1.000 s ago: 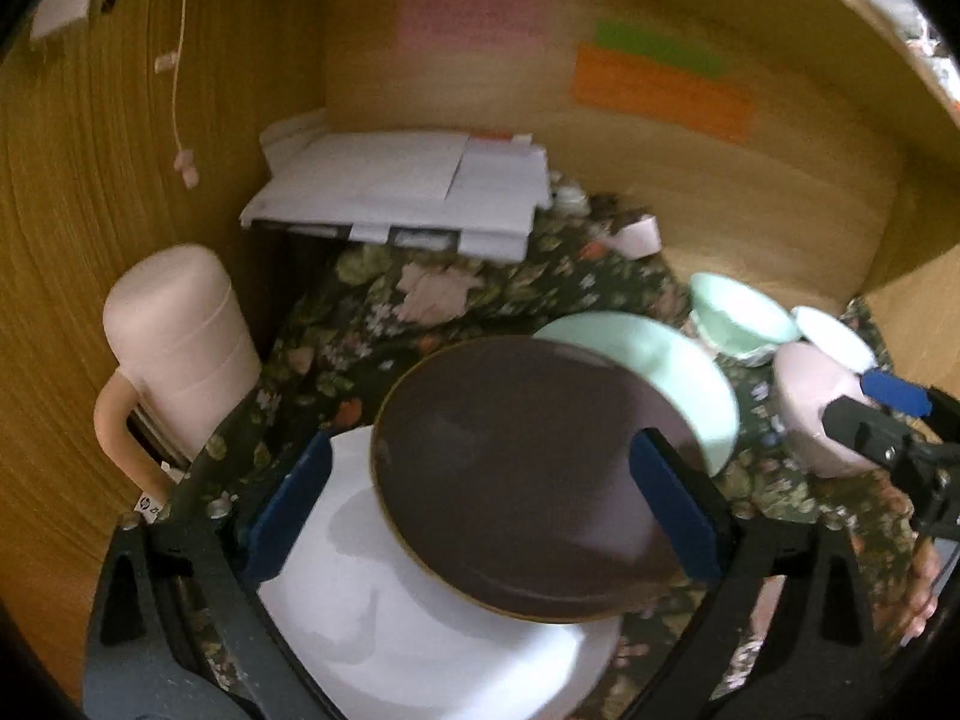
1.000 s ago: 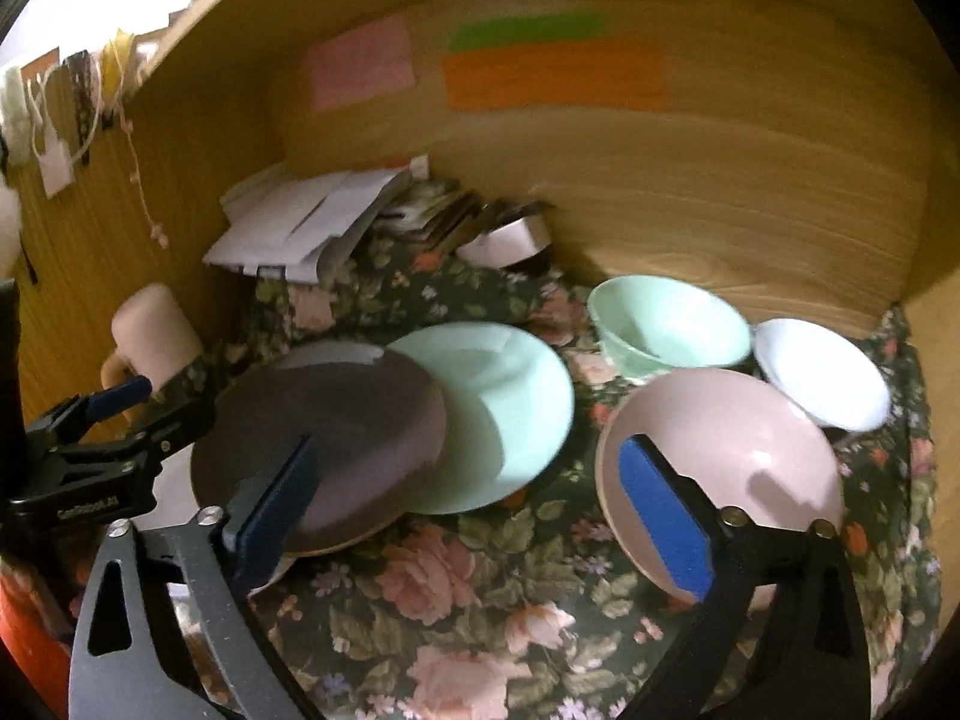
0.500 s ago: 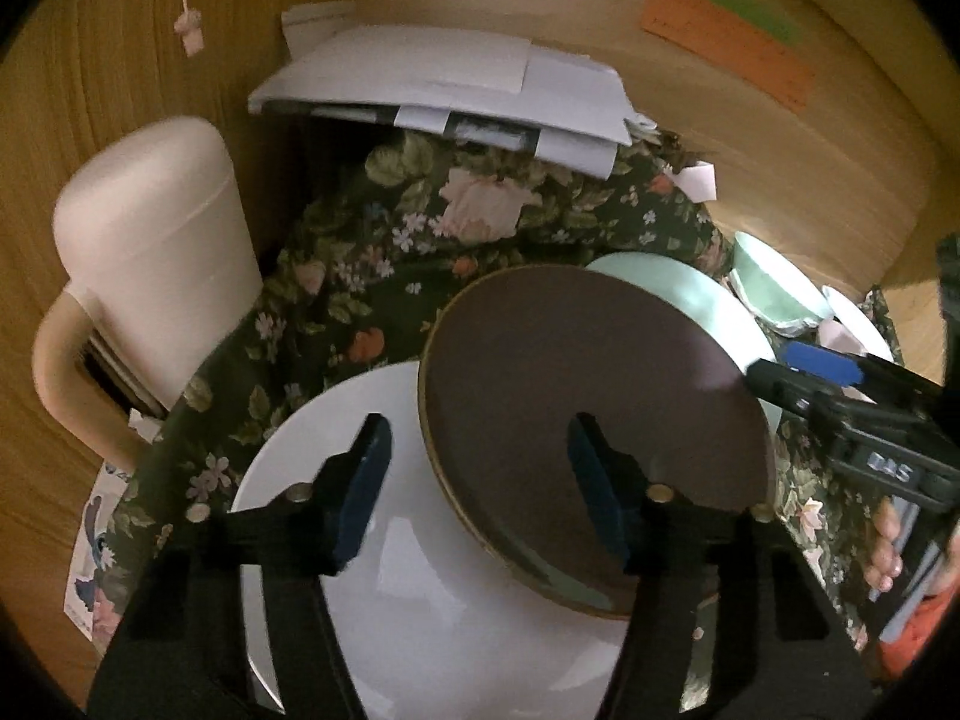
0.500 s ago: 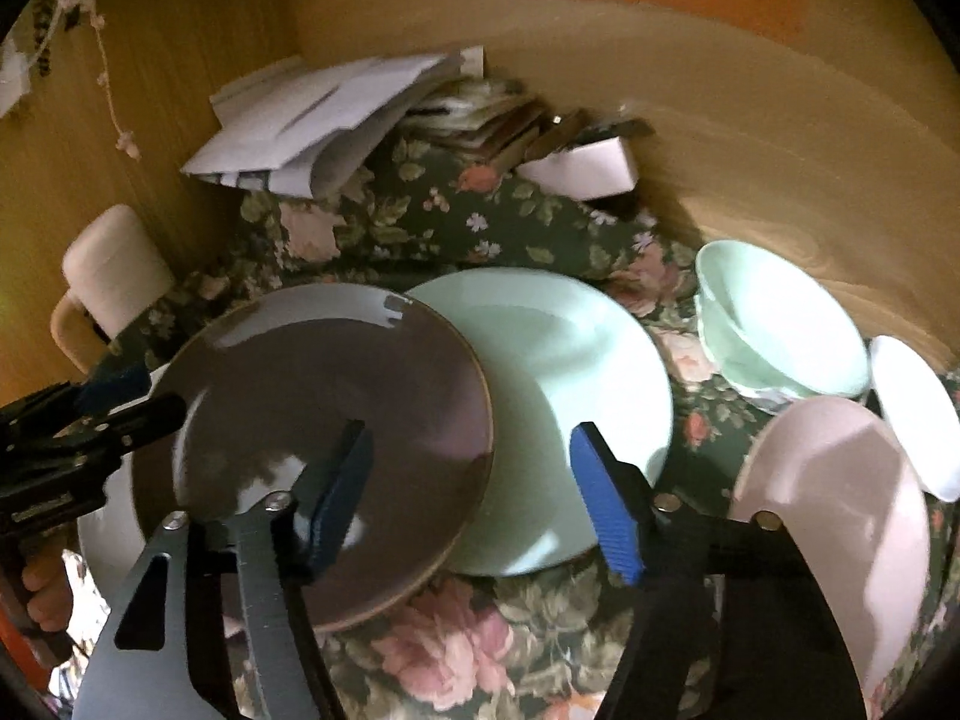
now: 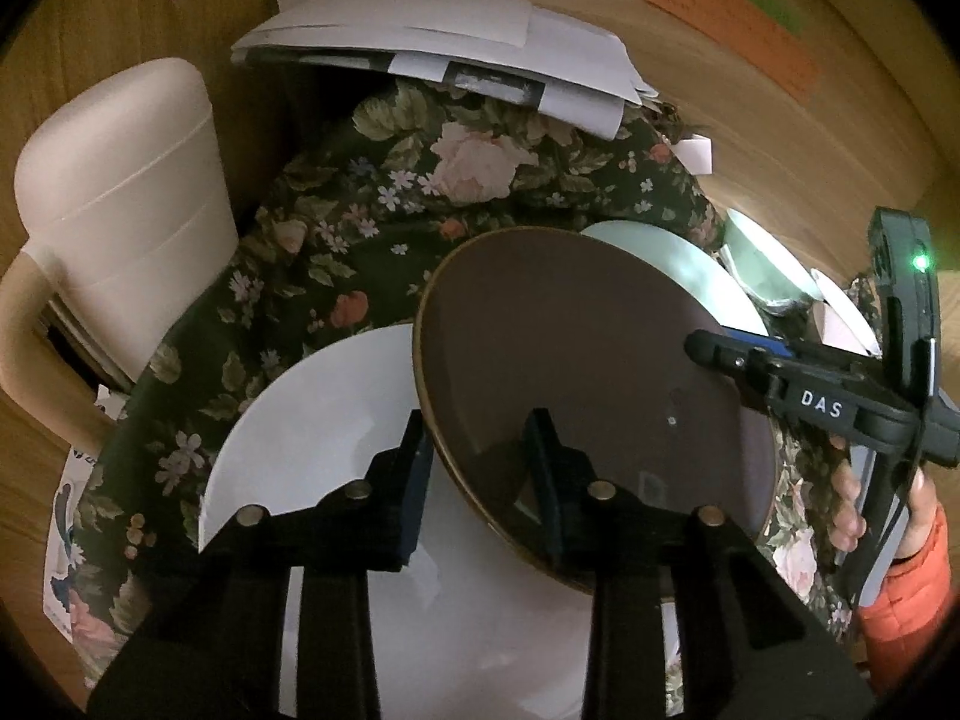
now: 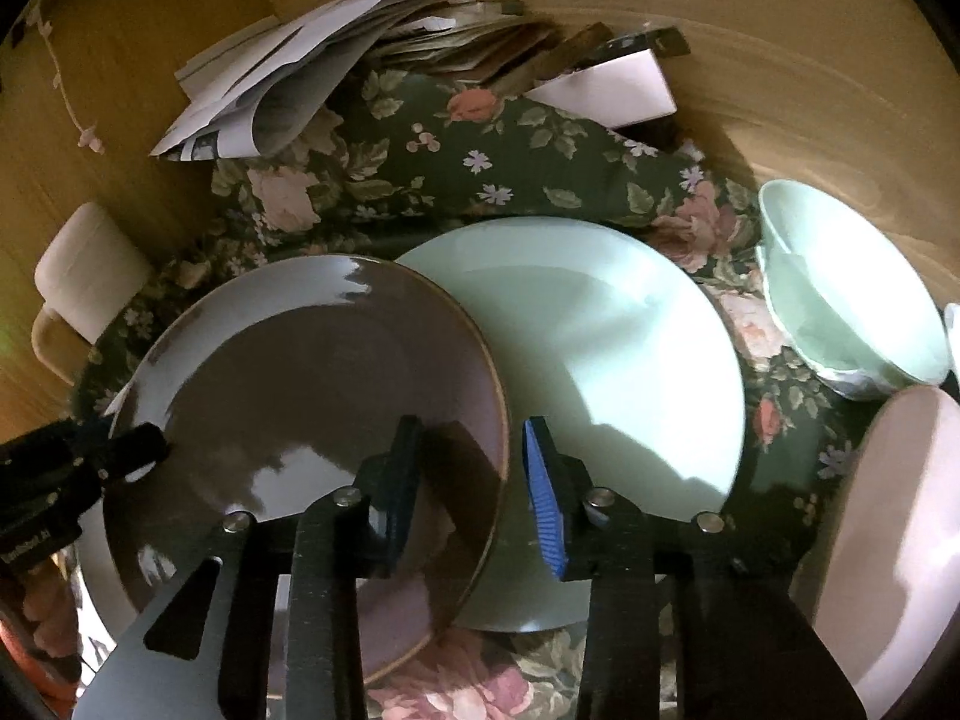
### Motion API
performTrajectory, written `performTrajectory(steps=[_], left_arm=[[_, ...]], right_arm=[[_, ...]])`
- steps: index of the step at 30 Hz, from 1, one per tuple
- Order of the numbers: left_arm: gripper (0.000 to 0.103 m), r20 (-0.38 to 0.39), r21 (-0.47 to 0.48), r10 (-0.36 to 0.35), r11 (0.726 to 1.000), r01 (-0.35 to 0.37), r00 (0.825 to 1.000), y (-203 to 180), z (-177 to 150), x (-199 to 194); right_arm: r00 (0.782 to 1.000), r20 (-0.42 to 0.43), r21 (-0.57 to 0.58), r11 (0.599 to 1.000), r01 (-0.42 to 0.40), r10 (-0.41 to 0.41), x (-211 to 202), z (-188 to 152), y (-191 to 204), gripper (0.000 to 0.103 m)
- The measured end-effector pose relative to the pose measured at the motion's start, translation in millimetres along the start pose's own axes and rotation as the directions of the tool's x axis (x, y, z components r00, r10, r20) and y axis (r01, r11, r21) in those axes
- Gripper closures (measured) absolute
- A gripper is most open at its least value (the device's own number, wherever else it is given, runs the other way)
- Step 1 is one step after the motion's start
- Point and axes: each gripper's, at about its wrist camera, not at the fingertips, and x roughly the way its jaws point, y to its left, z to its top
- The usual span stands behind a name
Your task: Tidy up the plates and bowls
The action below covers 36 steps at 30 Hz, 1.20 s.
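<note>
1. My left gripper (image 5: 477,456) straddles the near-left rim of the brown plate (image 5: 588,372), one finger under the rim and one over it; I judge it pinched on that rim, though how firm the contact is I cannot tell.
2. My right gripper (image 6: 471,468) brackets the same plate's rim at 3 o'clock, where it overlaps the mint plate (image 6: 606,372). A gap shows beside the blue pad, so I read it as narrowed but not yet clamped.
3. The brown plate sits tilted, its left edge over the white plate (image 5: 312,432) and its right edge on the mint plate. Gripping both sides lets me lift it level.
4. My guess: it belongs in one stack with the plates beneath.
5. The bowls wait at 2 to 3 o'clock on the floral-clothed surface (image 6: 480,168): mint bowl (image 6: 852,306), pink bowl (image 6: 894,540).
</note>
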Motion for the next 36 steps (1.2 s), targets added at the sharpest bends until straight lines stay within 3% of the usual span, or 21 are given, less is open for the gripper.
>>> performTrajectory(steps=[9,18,36], left_arm=[[0.073,0.014,0.032,-0.007,0.999,0.007,1.000,-8,0,-2],[0.070,-0.005,0.021,0.005,1.000,-0.005,1.000,-8,0,1],[0.069,-0.005,0.043,0.012,0.999,-0.012,1.000,-21,-13,-9]], right_arm=[[0.998,-0.027,0.039,0.998,-0.055,0.056,10,2,-6,0.067],[0.999,-0.024,-0.007,1.000,-0.026,0.026,4,1,1,0.070],[1.000,0.008,0.053,0.998,-0.026,0.025,-27,-31,-1,0.072]])
